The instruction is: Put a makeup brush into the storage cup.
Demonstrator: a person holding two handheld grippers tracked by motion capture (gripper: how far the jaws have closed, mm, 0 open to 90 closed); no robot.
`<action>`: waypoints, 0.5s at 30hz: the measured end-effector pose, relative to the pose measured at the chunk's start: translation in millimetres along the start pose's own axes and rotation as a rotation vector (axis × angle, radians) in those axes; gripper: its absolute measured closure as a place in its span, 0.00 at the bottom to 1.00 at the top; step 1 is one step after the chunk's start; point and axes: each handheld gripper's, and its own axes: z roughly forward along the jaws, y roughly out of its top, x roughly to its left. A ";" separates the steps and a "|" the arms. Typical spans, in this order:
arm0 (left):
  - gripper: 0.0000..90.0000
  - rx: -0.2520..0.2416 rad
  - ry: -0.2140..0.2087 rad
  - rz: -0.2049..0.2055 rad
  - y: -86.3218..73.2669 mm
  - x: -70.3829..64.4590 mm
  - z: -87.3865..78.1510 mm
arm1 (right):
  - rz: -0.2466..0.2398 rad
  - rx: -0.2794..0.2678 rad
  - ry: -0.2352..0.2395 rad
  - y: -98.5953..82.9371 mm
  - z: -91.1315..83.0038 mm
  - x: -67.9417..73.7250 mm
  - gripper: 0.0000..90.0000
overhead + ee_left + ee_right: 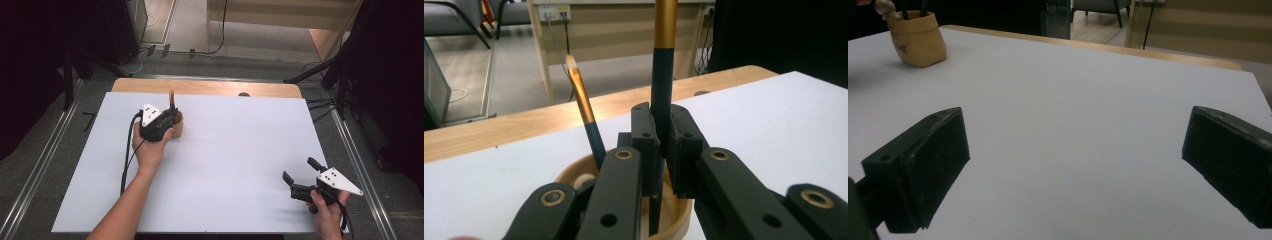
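- Left gripper (663,145), centre of its own view: jaws pinched on an upright dark pen (662,75) with a gold upper section, its lower end inside the tan cup (574,172) — likely being set in or drawn out.
- A second pen (585,112) leans in the cup, upper left.
- Cup sits upper left of the white table (235,165).
- Right gripper (298,175), lower right, jaws spread wide, idle and clear.

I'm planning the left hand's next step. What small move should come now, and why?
Probably a straight lift or lowering: the left claw is shut on the upright dark-blue pen with a gold upper part, whose lower end sits inside the round tan wooden cup.
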 end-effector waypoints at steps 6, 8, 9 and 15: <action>0.94 0.013 0.003 0.010 -5.4 -2.0 2.4 | -0.003 0.002 0.000 0.0 0.4 0.5 0.00; 0.94 0.021 0.006 0.015 -7.7 -2.6 3.1 | -0.004 0.002 -0.001 -0.1 0.4 0.5 0.00; 0.94 0.025 0.007 0.018 -8.9 -2.8 3.6 | -0.004 0.003 -0.001 -0.1 0.3 0.4 0.00; 0.93 0.074 0.015 0.035 -11.8 -4.9 2.9 | -0.002 0.002 0.000 -0.2 0.2 0.2 0.00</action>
